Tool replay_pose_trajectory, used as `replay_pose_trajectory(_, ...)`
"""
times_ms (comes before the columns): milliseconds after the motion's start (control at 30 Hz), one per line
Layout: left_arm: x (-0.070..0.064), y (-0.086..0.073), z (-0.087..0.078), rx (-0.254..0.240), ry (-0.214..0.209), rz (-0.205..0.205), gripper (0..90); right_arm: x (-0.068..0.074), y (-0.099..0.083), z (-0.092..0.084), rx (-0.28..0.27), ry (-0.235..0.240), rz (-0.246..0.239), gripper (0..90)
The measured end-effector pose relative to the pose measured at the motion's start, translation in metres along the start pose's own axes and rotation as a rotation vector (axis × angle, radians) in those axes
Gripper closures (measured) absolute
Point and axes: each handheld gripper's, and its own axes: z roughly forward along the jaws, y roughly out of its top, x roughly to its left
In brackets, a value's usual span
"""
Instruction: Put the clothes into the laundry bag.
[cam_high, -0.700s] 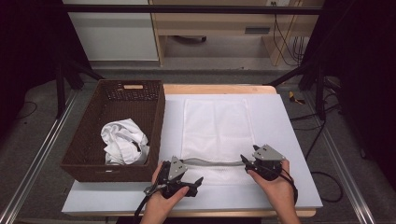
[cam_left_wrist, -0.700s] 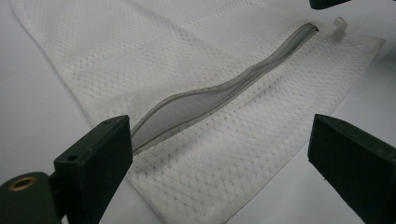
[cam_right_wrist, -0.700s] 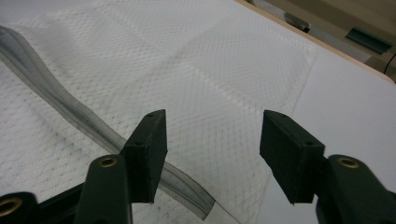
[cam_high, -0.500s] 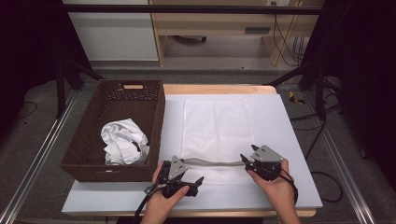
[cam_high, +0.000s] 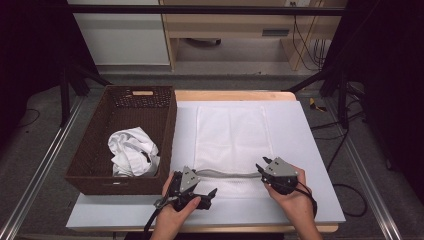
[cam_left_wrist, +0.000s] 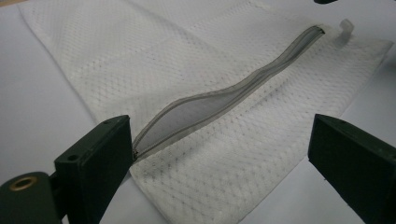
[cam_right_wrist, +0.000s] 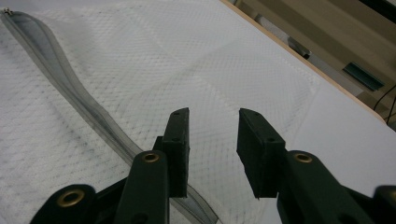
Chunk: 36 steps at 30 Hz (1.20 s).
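A white mesh bag (cam_high: 232, 130) lies flat on the grey table mat (cam_high: 305, 150). Its grey zipper (cam_high: 227, 173) runs across the near end and gapes slightly. My left gripper (cam_high: 207, 196) rests at the zipper's left end, jaws wide open; in the left gripper view the zipper (cam_left_wrist: 224, 93) and mesh lie between the left gripper (cam_left_wrist: 222, 135) jaws, untouched. At the zipper's right end my right gripper (cam_high: 261, 165) hovers. The right gripper view shows the right gripper (cam_right_wrist: 214, 119) jaws narrowly apart over the mesh beside the zipper (cam_right_wrist: 70, 84), holding nothing.
A dark wicker basket (cam_high: 170, 125) stands left of the bag with a crumpled white cloth (cam_high: 131, 150) inside. A small translucent tab (cam_left_wrist: 344, 30) sticks out at the zipper's far end. The table's wooden edge (cam_high: 235, 95) runs behind the mat.
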Motion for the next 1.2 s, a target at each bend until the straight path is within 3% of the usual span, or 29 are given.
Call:
replay_pose_trajectory(400, -0.001, -0.002, -0.001, 0.004, 0.009, 0.002, 7.6, 0.02, 0.011, 0.01, 0.019, 0.115, -0.086, 70.0)
replay_pose_trajectory(700, -0.003, 0.0, -0.003, -0.003, 0.001, -0.002, 7.7, 0.038, 0.03, 0.048, 0.11, 0.2, -0.208, 64.2)
replay_pose_trajectory(967, -0.002, 0.0, -0.004, -0.011, 0.002, -0.002, 7.8, 0.048, 0.023, 0.045, 0.105, 0.211, -0.226, 57.4)
replay_pose_trajectory(1100, -0.004, 0.002, -0.004, -0.008, -0.002, 0.017, 7.8, 0.055, 0.021, 0.044, 0.125, 0.2, -0.289, 56.7)
replay_pose_trajectory(1200, -0.005, 0.003, -0.003, -0.01, -0.001, 0.026, 7.8, 0.056, 0.022, 0.046, 0.121, 0.193, -0.303, 56.8)
